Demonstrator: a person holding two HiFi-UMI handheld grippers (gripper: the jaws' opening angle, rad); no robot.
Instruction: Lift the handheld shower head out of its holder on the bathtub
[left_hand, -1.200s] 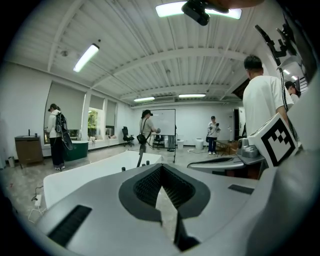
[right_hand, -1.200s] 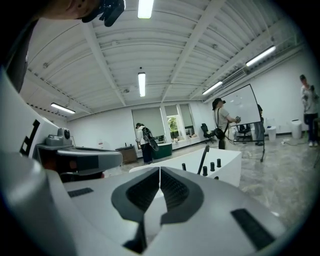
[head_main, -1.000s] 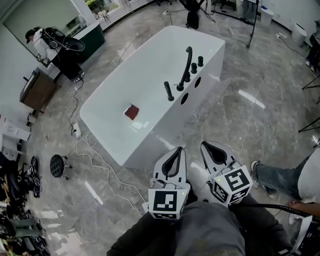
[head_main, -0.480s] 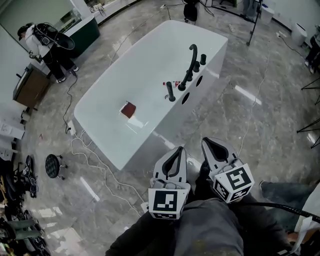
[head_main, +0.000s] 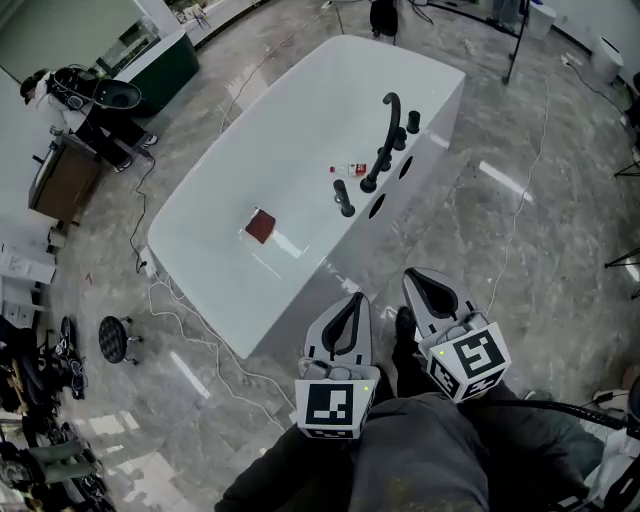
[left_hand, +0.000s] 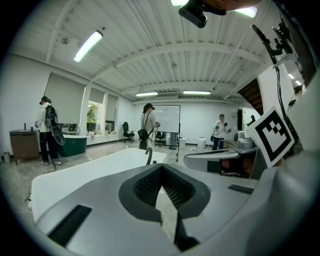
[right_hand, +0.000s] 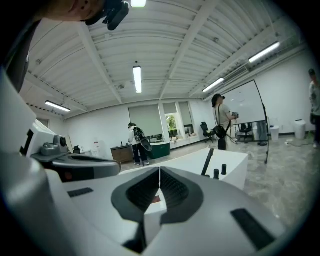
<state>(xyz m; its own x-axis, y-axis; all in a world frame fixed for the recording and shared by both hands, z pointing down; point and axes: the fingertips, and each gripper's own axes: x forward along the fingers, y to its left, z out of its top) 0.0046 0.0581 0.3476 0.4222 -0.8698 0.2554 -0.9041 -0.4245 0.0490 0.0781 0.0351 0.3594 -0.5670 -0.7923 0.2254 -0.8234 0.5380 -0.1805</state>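
Observation:
The white bathtub (head_main: 240, 200) lies ahead on the grey marble floor. On its right rim stand black fittings. A short upright black handheld shower head (head_main: 343, 197) sits in its holder nearest me, with a tall curved spout (head_main: 389, 112) and knobs (head_main: 412, 122) beyond it. My left gripper (head_main: 352, 303) and right gripper (head_main: 424, 280) hang side by side above the floor, short of the tub's near corner, both shut and empty. In the left gripper view the tub (left_hand: 95, 172) and spout (left_hand: 148, 155) show past the shut jaws. The right gripper view shows the tub (right_hand: 227, 167) and fittings (right_hand: 207, 162).
A red-brown square (head_main: 262, 225) lies inside the tub, and a small red-and-white item (head_main: 350, 170) lies by the fittings. Cables (head_main: 190, 325) trail on the floor left of the tub, near a black stool (head_main: 115, 336). A person (head_main: 60, 90) stands far left by a dark green basin (head_main: 160, 65).
The view has shifted with me: the tub's fittings sit further right and slightly lower. A bystander's leg at the right edge has left the view. Both grippers stay shut, side by side.

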